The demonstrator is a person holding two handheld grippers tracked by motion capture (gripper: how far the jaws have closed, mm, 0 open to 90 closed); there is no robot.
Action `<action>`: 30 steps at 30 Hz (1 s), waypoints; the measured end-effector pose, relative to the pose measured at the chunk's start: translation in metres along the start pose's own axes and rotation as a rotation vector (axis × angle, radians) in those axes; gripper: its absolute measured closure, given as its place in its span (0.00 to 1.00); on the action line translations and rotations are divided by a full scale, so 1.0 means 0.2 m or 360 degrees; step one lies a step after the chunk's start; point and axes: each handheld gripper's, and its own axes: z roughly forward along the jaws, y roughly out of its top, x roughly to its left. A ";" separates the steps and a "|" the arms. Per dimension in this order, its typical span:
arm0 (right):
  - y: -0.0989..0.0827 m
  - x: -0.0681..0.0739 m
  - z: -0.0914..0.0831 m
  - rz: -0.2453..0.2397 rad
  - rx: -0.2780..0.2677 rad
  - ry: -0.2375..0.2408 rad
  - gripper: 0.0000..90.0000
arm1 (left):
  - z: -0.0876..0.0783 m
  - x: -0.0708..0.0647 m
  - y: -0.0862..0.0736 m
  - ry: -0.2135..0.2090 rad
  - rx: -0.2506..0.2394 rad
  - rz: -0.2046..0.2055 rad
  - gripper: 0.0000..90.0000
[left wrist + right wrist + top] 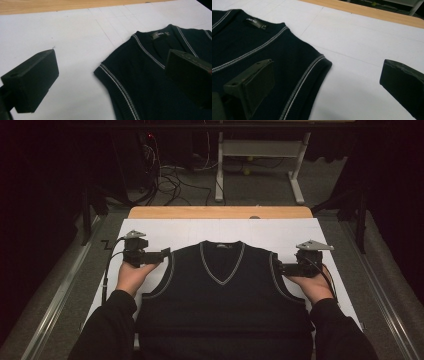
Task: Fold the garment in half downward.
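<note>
A dark sleeveless V-neck vest (222, 295) with pale trim lies flat, front up, on the white sheet (175, 232). My left gripper (166, 254) is open at the vest's left shoulder (117, 67); one jaw hangs over the white sheet, the other over the dark knit. My right gripper (280, 268) is open at the vest's right shoulder (312, 62), one jaw above the cloth and one above the sheet. Nothing is held between either pair of jaws. A label (254, 23) shows inside the collar.
A strip of wooden tabletop (220, 212) runs along the far edge of the white sheet. Beyond it stand a metal table frame (260, 165) and tangled cables (170, 180) on the floor. Metal rails (60, 295) flank the table.
</note>
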 end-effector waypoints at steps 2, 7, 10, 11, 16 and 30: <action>0.01 0.00 0.02 0.0007 0.0001 0.0001 0.00 | 0.01 0.00 0.01 0.0003 -0.0003 -0.0016 0.00; 0.02 0.00 0.08 0.0022 0.0026 -0.0003 0.01 | 0.08 0.01 0.00 0.0013 0.0055 -0.0050 0.00; 0.01 0.00 0.13 0.0033 0.0083 0.0000 0.01 | 0.13 0.01 -0.01 0.0026 0.0123 -0.0073 0.00; 0.01 0.01 0.15 0.0034 0.0100 0.0002 0.02 | 0.15 0.01 -0.02 0.0025 0.0151 -0.0079 0.00; 0.01 0.01 0.24 0.0053 0.0193 0.0011 0.08 | 0.24 0.01 -0.05 0.0010 0.0284 -0.0117 0.06; -0.02 0.03 0.34 0.0083 0.0308 -0.0004 0.28 | 0.34 -0.09 -0.08 0.0202 0.0405 -0.0025 0.34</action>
